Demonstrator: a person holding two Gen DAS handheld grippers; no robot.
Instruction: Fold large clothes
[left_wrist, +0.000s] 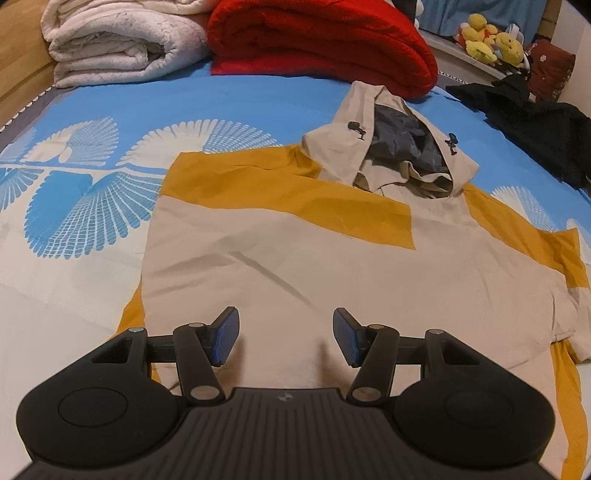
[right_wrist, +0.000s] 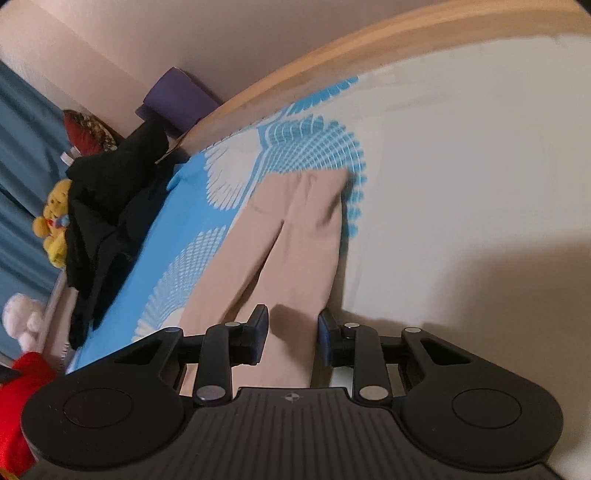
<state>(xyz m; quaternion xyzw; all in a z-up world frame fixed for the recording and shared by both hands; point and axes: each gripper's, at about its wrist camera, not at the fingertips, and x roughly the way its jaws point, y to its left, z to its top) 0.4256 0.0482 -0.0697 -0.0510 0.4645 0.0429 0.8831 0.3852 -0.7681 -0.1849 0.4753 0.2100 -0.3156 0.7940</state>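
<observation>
Left gripper (left_wrist: 286, 338): fingers spread, empty, above the jacket (left_wrist: 295, 240), which lies flat on the bed (left_wrist: 92, 110) ahead of them. Right gripper (right_wrist: 291, 338): fingers apart, a beige sleeve (right_wrist: 291, 229) running between them, contact unclear. Only the left view shows the hood (left_wrist: 388, 147).

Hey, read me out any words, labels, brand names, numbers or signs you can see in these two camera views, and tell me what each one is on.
No readable text in either view.
Left tool: small round emblem on its ribbed body, no letters.
Right tool: the same emblem, no letters.
Beige and mustard hooded jacket: no print or label visible.
Bedsheet: only a blue and white fan pattern.
</observation>
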